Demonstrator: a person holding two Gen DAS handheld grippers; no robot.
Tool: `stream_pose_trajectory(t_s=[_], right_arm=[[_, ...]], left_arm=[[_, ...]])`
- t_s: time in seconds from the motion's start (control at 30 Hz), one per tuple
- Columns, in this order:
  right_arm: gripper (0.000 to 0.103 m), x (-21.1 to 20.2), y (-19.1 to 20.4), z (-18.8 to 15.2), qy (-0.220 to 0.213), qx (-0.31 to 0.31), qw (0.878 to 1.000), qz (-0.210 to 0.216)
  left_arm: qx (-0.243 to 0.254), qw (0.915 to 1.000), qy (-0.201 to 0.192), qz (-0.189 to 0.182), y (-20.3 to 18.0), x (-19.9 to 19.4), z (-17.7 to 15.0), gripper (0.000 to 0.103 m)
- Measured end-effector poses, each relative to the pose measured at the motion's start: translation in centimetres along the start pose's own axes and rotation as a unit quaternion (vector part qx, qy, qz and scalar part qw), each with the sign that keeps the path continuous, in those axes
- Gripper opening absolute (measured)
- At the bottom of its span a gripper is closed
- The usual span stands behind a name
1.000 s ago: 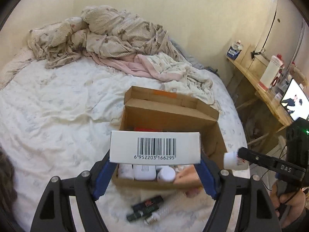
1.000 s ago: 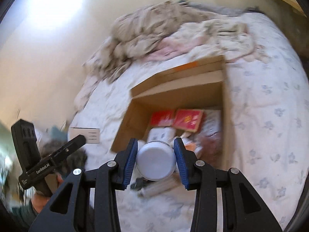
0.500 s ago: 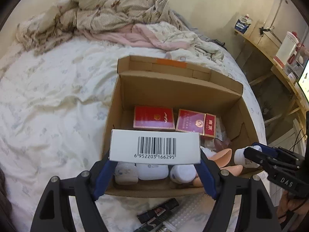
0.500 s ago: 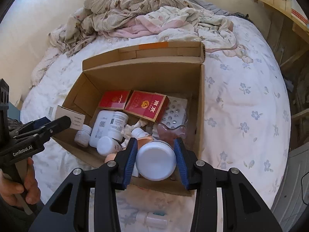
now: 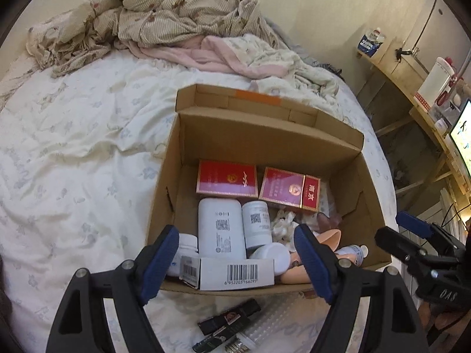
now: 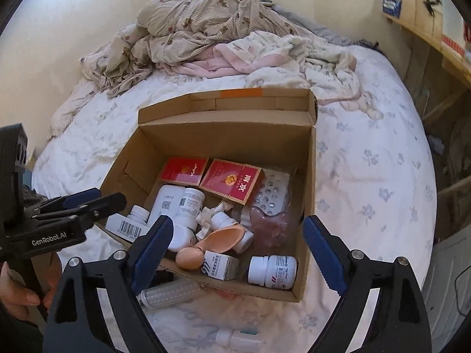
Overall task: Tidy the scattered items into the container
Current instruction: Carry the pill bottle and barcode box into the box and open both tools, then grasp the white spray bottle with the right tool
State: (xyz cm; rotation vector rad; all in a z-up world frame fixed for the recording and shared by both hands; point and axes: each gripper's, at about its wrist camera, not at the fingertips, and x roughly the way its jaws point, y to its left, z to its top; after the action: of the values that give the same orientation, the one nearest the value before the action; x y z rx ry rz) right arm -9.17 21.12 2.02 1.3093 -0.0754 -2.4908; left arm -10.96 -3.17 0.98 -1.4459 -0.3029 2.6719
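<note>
An open cardboard box (image 5: 368, 194) (image 6: 309, 176) sits on the bed, holding red cartons, white bottles, a blister pack and a pink scoop. My left gripper (image 5: 237, 260) is open above its near edge; the white barcode box (image 5: 235, 273) (image 6: 126, 229) lies inside at the near wall. My right gripper (image 6: 235, 244) is open over the box's near right corner; the white bottle (image 6: 272, 270) lies in that corner below it. On the bed in front of the box lie black tubes (image 5: 229, 319), a ribbed LED bulb (image 5: 265, 326) (image 6: 170, 292) and a small dropper bottle (image 6: 235, 338).
Crumpled blankets (image 5: 176, 20) are piled at the head of the bed. A wooden desk (image 5: 426, 94) with a white jug and a screen stands to the right. The floral bedsheet (image 6: 382, 191) surrounds the box.
Both grippers opened. The barcode box dropped from my left gripper into the box, and the white bottle dropped from my right gripper into the near right corner.
</note>
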Motion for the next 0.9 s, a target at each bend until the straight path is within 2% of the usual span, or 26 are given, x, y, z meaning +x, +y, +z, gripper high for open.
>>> stream_pose_trajectory(t_s=[0.07,0.17,0.3,0.5,0.63,0.73,0.77,0.83,0.9], right_arm=[[0.092,-0.8,-0.6,0.1,-0.012,0.018,1.000,0.021],[0.092,-2.2,-1.4,0.3,-0.028,0.040,0.998,0.050],[0.092,-3.7,-2.2,0.2,-0.043,0.054,0.996,0.058],[0.092,-5.5,-3.3,-1.0,-0.043,0.072,0.994,0.076],[0.092,-5.9,-3.4,-2.4,-0.012,0.068,0.993,0.097],[0.092,-5.9,-3.2,-4.0,0.039,0.074,0.983,0.162],[0.092,-6.1,-2.8,-4.9,0.049,0.062,0.983,0.168],[0.092,-6.3,-2.4,-6.1,0.060,0.036,0.985,0.157],[0.092,-6.0,-2.0,-7.4,0.078,0.002,0.988,0.136]], left_arm=[[0.007,0.9999,0.000,0.011,0.2,-0.2,0.1,0.081],[-0.013,0.9997,-0.006,0.017,1.1,-1.4,0.1,0.081],[-0.047,0.9983,-0.021,0.027,1.7,-3.9,-0.2,0.081],[-0.014,0.9995,-0.001,0.027,-0.1,-6.8,-2.3,0.081],[0.003,0.9997,0.024,0.004,-0.9,-6.5,-5.3,0.081],[-0.002,0.9982,0.059,-0.005,-0.9,-4.6,-7.4,0.081],[-0.010,0.9973,0.072,-0.010,-0.8,-3.8,-7.8,0.081],[-0.019,0.9956,0.091,-0.013,-0.7,-2.6,-8.5,0.081],[-0.009,0.9958,0.091,0.009,-0.9,-2.1,-8.8,0.081]])
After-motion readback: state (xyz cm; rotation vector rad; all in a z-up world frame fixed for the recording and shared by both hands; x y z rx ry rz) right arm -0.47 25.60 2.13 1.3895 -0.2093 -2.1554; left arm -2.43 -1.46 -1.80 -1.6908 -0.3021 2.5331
